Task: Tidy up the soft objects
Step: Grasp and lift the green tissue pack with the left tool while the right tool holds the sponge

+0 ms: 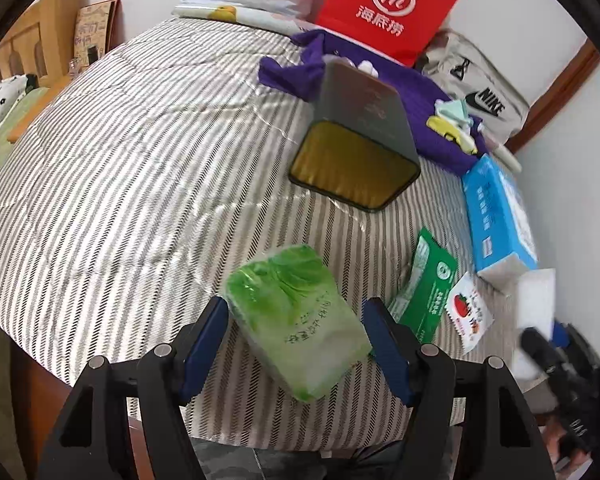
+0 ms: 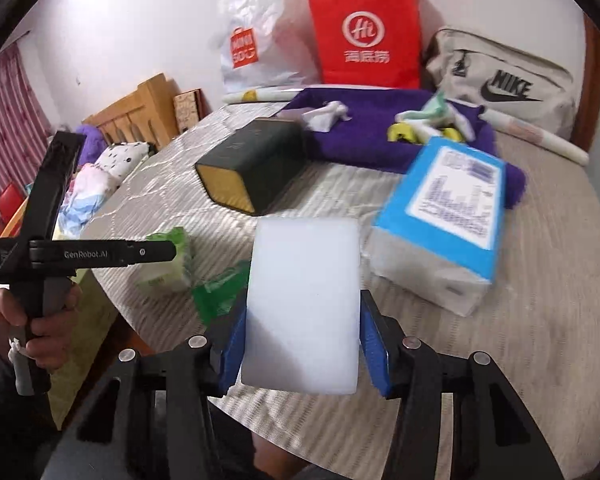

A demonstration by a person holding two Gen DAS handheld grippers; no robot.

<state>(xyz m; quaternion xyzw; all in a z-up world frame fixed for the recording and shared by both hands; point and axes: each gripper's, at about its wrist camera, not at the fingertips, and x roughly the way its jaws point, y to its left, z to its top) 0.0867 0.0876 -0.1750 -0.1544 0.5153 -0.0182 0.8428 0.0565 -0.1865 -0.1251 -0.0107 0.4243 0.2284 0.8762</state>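
Note:
A green tissue pack point(image 1: 296, 320) lies tilted on the striped bed cover point(image 1: 140, 180) near its front edge. My left gripper point(image 1: 296, 308) stands open around it, one blue pad on each side and close to its edges. In the right wrist view the left gripper point(image 2: 156, 252) hangs over that same green pack point(image 2: 172, 268). My right gripper point(image 2: 304, 308) is shut on a white sponge block point(image 2: 304, 300), its blue pads pressed on both long sides. The same sponge point(image 1: 536, 304) shows blurred at the right of the left wrist view.
A dark green box point(image 1: 360, 120) with a golden inside lies on its side mid-bed. A blue tissue pack point(image 2: 444, 200), green sachet point(image 1: 424, 296) and tomato sachet point(image 1: 468, 312) lie right. Behind are a purple towel point(image 2: 360, 140), red bag point(image 2: 364, 32) and Nike bag point(image 2: 504, 80).

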